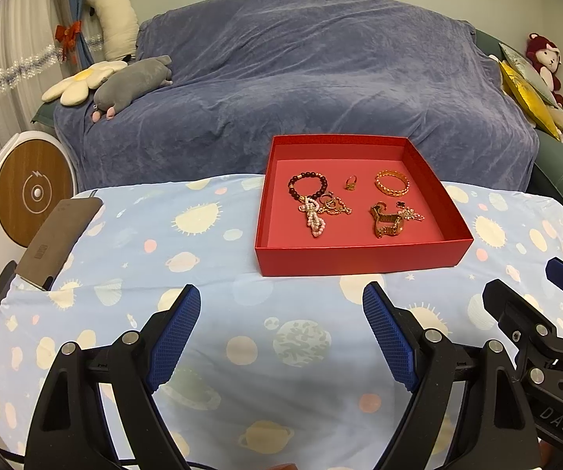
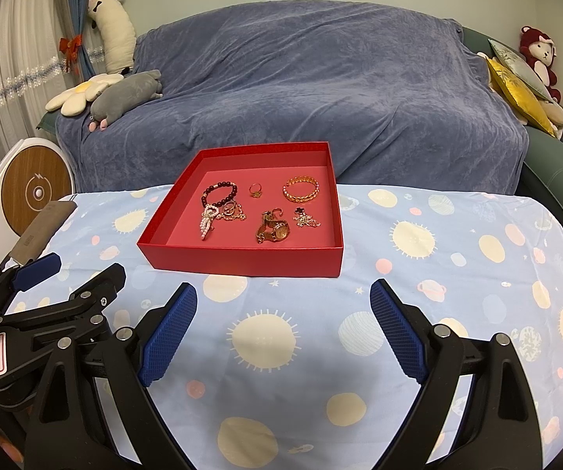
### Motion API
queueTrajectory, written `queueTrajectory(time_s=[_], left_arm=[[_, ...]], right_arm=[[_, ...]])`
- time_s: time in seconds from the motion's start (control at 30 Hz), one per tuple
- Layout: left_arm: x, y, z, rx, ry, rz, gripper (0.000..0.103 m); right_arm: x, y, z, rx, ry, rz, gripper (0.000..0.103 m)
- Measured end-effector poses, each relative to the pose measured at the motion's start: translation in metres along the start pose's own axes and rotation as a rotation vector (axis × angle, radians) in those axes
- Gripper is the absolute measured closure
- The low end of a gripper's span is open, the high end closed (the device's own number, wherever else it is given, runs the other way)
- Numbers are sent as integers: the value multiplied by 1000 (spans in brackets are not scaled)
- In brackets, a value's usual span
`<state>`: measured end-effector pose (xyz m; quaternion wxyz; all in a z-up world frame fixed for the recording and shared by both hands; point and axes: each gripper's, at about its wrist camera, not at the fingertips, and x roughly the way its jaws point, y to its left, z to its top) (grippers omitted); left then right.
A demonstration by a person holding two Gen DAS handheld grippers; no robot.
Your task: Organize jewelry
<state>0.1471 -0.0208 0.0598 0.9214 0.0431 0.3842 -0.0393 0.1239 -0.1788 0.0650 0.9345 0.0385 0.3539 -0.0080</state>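
Note:
A shallow red box (image 1: 359, 258) (image 2: 242, 260) stands on the blue planet-print table cover. Inside lie a dark bead bracelet (image 1: 307, 185) (image 2: 220, 192), a pearl piece with gold chain (image 1: 314, 219) (image 2: 207, 221), a small ring (image 1: 350, 183) (image 2: 255, 189), a gold bangle (image 1: 391, 182) (image 2: 301, 189), a gold watch (image 1: 389, 222) (image 2: 274, 229) and a small gold brooch (image 1: 412, 213) (image 2: 305, 219). My left gripper (image 1: 281, 333) hovers open in front of the box, empty. My right gripper (image 2: 283, 333) is open too, empty, beside the left one.
A brown phone-like slab (image 1: 60, 241) (image 2: 40, 231) lies at the table's left edge. A round white-and-wood device (image 1: 32, 196) stands left of the table. Behind is a sofa under a blue throw (image 1: 301, 78) with plush toys and cushions.

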Motion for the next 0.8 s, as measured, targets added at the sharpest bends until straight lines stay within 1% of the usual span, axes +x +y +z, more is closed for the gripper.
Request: queueTrajectory(time_s=[0.2, 0.4, 0.53, 0.8], left_arm=[[-2, 0, 0, 3, -10, 14, 21], [-2, 2, -1, -5, -5, 2, 21], [-2, 2, 0, -2, -8, 7, 21], [-2, 2, -1, -12, -5, 15, 21]], right_arm=[[0, 0, 0, 1, 0, 2, 15], [-1, 2, 2, 7, -2, 1, 15], [-1, 3, 1, 14, -6, 2, 15], [0, 5, -2, 16, -22, -13, 10]])
